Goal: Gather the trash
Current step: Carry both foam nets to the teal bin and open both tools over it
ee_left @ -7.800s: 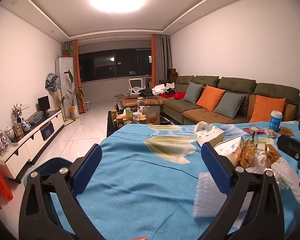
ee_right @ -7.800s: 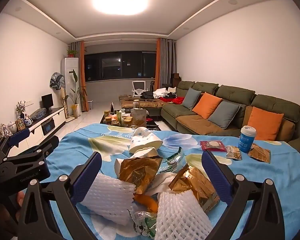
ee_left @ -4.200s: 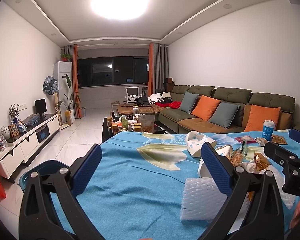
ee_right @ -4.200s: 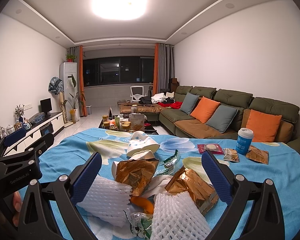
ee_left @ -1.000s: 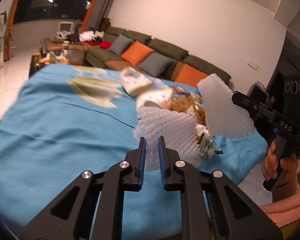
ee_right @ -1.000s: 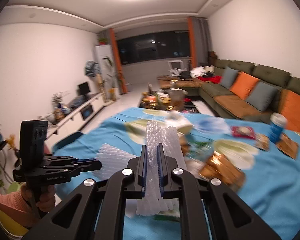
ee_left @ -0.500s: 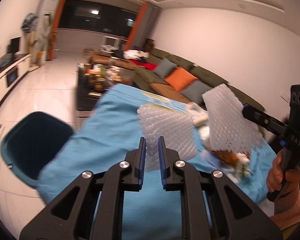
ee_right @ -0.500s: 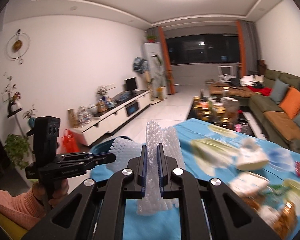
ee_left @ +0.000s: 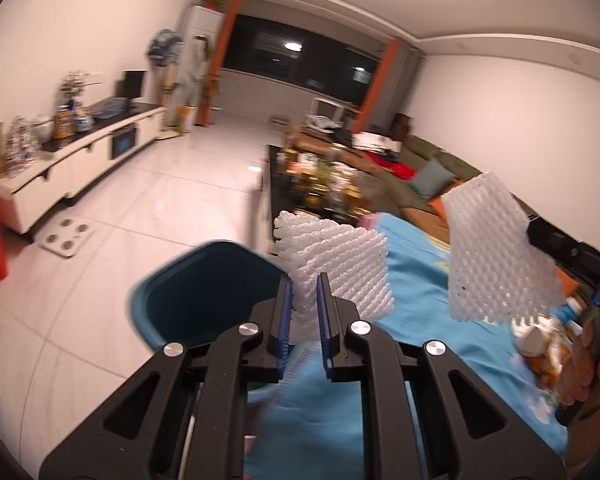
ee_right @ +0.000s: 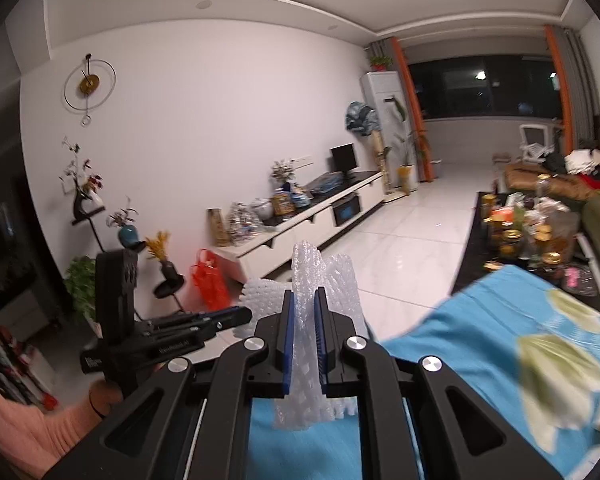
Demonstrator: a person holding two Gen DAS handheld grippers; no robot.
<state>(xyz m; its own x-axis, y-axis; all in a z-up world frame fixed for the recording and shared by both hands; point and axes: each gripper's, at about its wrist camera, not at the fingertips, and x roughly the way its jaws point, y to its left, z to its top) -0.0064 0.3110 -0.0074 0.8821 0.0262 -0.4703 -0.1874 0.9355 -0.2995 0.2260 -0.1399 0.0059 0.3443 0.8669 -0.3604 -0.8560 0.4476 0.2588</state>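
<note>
In the left wrist view my left gripper [ee_left: 302, 296] is shut on a white foam net [ee_left: 340, 260], held just above the near rim of a teal bin [ee_left: 204, 288] on the floor beside the blue-clothed table [ee_left: 420, 304]. To its right, my right gripper [ee_left: 534, 236] holds a second white foam net [ee_left: 496, 256] in the air. In the right wrist view my right gripper [ee_right: 303, 320] is shut on that foam net and a strip of bubble wrap [ee_right: 308, 272]. My left gripper [ee_right: 240, 316] sits low left with its foam net [ee_right: 260, 294].
A white scale [ee_left: 66, 238] lies on the tiled floor. A low TV cabinet [ee_right: 312, 216] runs along the left wall, with a red bag [ee_right: 210, 284] by it. A cluttered coffee table [ee_left: 324, 176] and sofa stand beyond. Trash remains on the table [ee_left: 540, 336].
Both grippers swung left off the table with their foam nets still held. The teal bin has come into view under the left gripper, and the trash pile has slid to the right edge.
</note>
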